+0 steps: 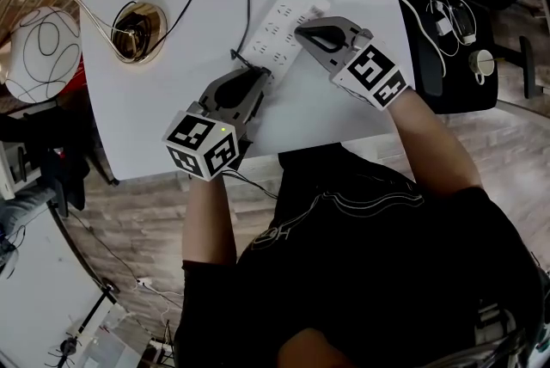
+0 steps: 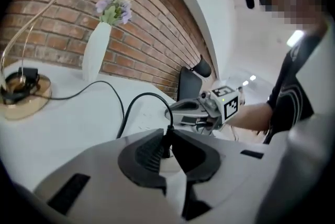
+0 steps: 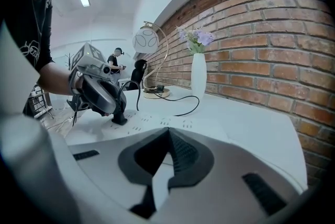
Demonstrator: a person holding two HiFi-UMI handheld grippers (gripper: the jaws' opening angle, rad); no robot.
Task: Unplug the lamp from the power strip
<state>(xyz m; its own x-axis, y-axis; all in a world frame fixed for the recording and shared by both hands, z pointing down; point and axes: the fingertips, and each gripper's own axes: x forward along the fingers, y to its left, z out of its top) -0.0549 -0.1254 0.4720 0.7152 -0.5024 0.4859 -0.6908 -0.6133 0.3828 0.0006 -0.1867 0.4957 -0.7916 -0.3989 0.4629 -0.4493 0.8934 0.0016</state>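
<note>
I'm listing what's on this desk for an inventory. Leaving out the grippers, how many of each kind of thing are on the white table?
Power strip: 1
Lamp: 1
Plug with black cord: 1
Vase with flowers: 1
Total: 4

The head view looks steeply down on the bench [image 1: 155, 100]. Low and close, the left gripper view faces the right claw [image 2: 170, 111], the right gripper view the left claw [image 3: 116, 111]; all share the power strip [image 1: 279, 21].

White vase [image 2: 97, 53] of lilac flowers [image 2: 115, 2], upper left in the left gripper view, before brick wall [image 2: 154, 45]; white table [image 2: 68, 121] beneath.
</note>
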